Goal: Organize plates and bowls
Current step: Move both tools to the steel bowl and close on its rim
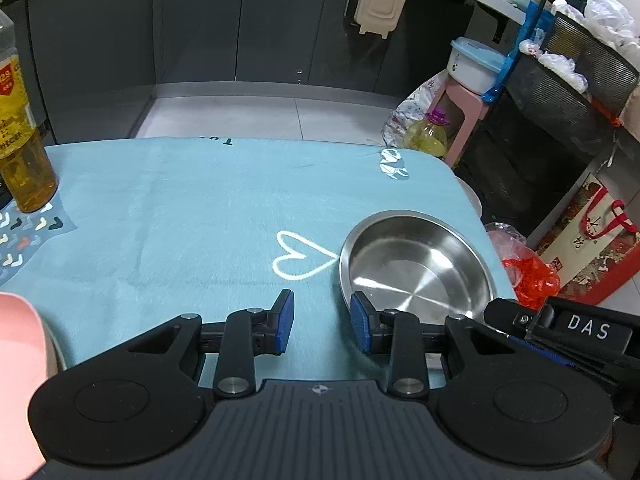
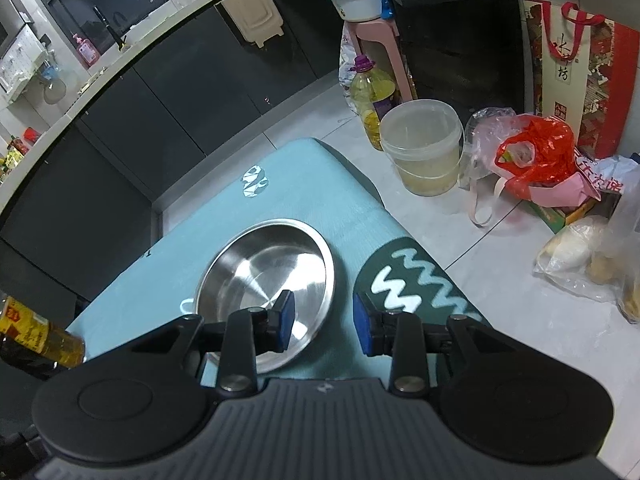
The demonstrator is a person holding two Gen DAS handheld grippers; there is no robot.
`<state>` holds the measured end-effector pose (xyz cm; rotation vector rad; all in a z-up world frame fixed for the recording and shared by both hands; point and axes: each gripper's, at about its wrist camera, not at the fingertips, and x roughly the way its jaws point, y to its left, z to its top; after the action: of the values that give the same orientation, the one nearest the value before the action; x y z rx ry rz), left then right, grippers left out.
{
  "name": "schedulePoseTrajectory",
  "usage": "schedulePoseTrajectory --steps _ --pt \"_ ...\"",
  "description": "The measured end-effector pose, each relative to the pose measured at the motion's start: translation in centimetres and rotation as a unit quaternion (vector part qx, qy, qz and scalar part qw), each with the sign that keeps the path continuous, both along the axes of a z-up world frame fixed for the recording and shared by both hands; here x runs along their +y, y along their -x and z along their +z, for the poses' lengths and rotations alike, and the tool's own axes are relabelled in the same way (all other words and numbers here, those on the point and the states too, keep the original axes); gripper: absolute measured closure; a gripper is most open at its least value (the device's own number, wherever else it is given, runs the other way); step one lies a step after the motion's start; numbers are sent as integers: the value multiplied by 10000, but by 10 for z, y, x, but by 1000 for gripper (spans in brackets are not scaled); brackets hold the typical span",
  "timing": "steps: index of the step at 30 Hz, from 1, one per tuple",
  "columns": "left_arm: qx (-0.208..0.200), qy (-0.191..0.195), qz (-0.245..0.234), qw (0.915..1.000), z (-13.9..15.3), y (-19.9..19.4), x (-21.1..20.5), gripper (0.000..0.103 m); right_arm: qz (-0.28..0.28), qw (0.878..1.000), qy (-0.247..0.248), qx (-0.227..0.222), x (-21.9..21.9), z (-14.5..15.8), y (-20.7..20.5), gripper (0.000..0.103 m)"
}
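Stainless-steel plate (image 2: pixel 266 286) lies flat near the right edge of the teal-covered worktop (image 1: pixel 180 208). Right tool (image 2: pixel 324 326), jaws apart and empty, straddles its rim at five o'clock; left tool (image 1: pixel 322 324), also apart, hovers at its eight o'clock.

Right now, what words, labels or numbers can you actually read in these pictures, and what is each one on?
"DAS": white letters on the black right gripper body at the edge of the left view.
"TU", cut off: on the blue tablecloth.
Oil bottle label: print blurred, unreadable.
Red gift bag: large Chinese characters, too unclear to quote.
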<state>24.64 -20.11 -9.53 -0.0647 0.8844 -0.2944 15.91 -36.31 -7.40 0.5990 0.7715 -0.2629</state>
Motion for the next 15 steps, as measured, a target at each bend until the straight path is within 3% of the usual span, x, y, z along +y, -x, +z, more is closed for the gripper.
schedulePoseTrajectory --steps 9,11,12,15 --pt "43 121 -46 9999 -4 -10 -6 73 29 9999 43 108 3 -7 -11 72" --pt "71 74 -118 9999 -8 -10 -10 74 40 9999 89 124 5 -7 -13 77" --pt "96 57 -184 9998 -9 -11 -12 75 63 9998 105 138 6 -7 -15 85" --pt "191 84 -425 9989 -13 -7 -14 86 147 9995 219 180 8 -9 -17 92"
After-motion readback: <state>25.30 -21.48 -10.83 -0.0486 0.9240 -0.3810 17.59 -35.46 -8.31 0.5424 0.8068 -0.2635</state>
